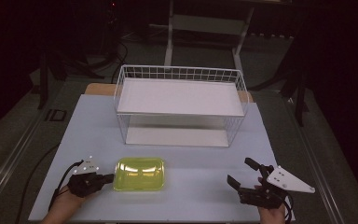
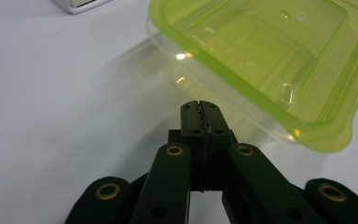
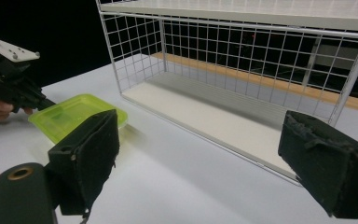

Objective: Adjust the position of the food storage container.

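A shallow clear container with a yellow-green lid [image 1: 139, 173] lies flat on the white table, near its front left. My left gripper [image 1: 111, 177] rests at the container's left side with its jaws shut and nothing between them. In the left gripper view the closed tips [image 2: 200, 107] sit just short of the container's [image 2: 261, 60] near wall, under the lid's overhanging rim; whether they touch is unclear. My right gripper [image 1: 240, 171] rests at the front right, jaws wide open and empty [image 3: 205, 163]. From there the container [image 3: 77, 116] and the left gripper [image 3: 49, 103] show at the left.
A white wire rack [image 1: 179, 73] with an upper shelf and a lower floor stands at the middle back of the table [image 1: 191, 196]; its front side is open [image 3: 135, 51]. Bare tabletop lies between container and right gripper. Dark floor and stands surround the table.
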`<state>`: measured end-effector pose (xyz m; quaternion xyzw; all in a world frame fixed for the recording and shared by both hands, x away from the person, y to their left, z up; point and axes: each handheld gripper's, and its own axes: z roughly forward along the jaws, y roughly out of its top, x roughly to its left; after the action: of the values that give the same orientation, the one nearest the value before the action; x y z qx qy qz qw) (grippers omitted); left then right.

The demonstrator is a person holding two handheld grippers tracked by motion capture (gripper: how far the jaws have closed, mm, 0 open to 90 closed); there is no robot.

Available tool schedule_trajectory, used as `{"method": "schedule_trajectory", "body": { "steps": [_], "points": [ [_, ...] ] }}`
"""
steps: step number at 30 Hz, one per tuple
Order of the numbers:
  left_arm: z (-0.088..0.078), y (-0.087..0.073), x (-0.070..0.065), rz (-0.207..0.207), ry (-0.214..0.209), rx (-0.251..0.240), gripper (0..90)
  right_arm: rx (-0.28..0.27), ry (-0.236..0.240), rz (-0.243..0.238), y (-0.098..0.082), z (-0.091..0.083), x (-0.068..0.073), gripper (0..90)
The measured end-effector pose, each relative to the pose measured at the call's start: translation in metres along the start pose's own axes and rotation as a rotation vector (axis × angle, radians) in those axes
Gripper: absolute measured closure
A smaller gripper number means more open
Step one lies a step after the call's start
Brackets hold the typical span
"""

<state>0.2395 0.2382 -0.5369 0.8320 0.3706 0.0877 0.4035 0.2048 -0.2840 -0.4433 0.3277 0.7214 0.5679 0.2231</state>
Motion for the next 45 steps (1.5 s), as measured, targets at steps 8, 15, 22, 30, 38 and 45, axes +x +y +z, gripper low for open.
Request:
{"method": "schedule_trajectory", "body": {
  "steps": [8,15,22,30,38,45],
  "points": [
    [0.018,0.012,-0.011,0.020,-0.039,0.007,90.0,-0.002,-0.001,-0.002,0.000,-0.001,-0.001,12.4],
    [0.034,0.025,-0.018,0.034,-0.070,0.004,90.0,0.001,0.003,-0.010,0.000,-0.001,0.000,12.4],
    [0.042,0.032,-0.025,0.045,-0.080,0.006,90.0,0.008,0.007,-0.010,-0.002,0.000,0.000,12.4],
    [0.051,0.038,-0.028,0.038,-0.103,0.001,90.0,0.023,0.002,-0.024,-0.004,0.002,0.000,12.4],
    [0.065,0.052,-0.036,0.061,-0.129,0.006,90.0,0.024,0.004,-0.028,-0.004,0.002,0.000,12.4],
    [0.078,0.060,-0.042,0.077,-0.151,0.014,90.0,0.027,0.011,-0.023,-0.004,0.002,0.000,12.4]
  ]
}}
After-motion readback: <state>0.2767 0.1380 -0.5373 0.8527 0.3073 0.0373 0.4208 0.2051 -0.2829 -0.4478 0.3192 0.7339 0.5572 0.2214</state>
